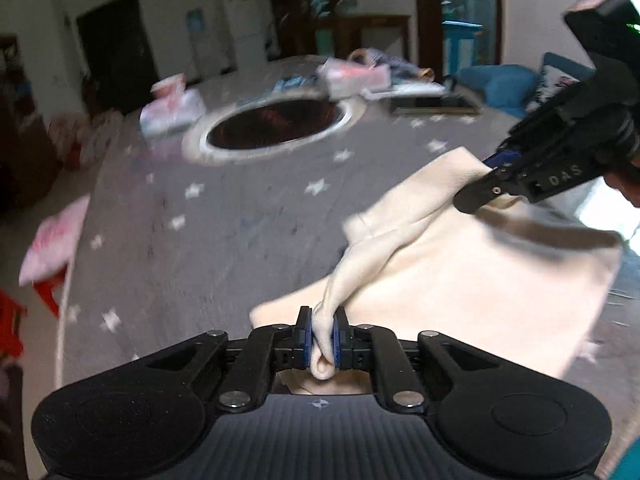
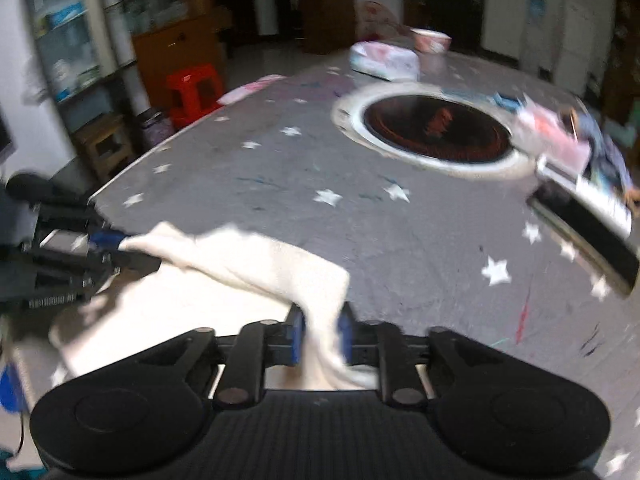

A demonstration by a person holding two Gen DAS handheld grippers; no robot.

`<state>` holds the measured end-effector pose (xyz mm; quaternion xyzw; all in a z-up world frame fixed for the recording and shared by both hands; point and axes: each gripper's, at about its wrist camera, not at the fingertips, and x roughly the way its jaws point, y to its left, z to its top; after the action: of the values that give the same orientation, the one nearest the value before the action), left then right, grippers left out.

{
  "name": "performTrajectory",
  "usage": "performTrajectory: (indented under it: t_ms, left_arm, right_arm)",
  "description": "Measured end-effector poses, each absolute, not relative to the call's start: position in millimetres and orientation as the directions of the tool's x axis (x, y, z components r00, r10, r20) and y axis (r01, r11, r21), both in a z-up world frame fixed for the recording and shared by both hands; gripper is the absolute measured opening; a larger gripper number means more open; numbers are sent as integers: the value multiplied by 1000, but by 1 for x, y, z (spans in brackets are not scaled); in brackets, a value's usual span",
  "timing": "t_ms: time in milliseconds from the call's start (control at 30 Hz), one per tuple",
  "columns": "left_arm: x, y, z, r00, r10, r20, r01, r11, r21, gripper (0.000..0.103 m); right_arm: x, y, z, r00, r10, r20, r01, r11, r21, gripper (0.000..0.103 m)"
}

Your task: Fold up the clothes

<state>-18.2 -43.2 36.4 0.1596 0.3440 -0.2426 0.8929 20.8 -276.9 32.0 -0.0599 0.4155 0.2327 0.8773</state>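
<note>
- Here, nearest the left wrist camera, the left gripper (image 1: 323, 334) has its blue-padded jaws pinched tight on a bunched corner of the cream-coloured soft fabric garment (image 1: 460, 280); the cloth rolls out behind the pads, so the hold looks secure.
- Likewise the right gripper (image 2: 320, 336) is clamped on another corner of the same garment, which drapes down through its jaws.
- Between the two holds the cloth runs as a raised, fairly taut edge, probably so it can be carried over as a fold; the rest lies on the near part of the grey star-patterned tablecloth (image 1: 208, 216).
- Beyond the garment the grey cloth is bare up to the round dark recessed hotplate with a pale ring (image 2: 436, 132), which leaves room to sweep forward.
- Farther off, a pink-and-white tissue pack (image 2: 384, 60) and a flat dark tablet-like slab (image 2: 584, 232) at the right edge limit the reach.
</note>
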Motion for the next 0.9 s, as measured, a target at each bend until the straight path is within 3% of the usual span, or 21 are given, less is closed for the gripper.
performTrajectory:
  t_ms: [200,400,667,900]
  left_arm:
    - [-9,-39,34,673,-290,-680,497,859,125,27]
    - [-7,-24,51,723,-225,-653,392,912,120,30]
    - [-16,-53,62,667,-368,-648,477,879,-8,30]
    - [-10,-78,44,632,-368,-681,494,869,-11,30]
  right_arm:
    - [13,-300,39,596,340,-727,-392,914,106,29]
    - [-15,-326,50,616,278,-737,-331,940,78,29]
    - [-21,-343,29,595,280,-753,-270,952,141,28]
    - [-20,-331,21,624,260,-736,-293,952,88,28]
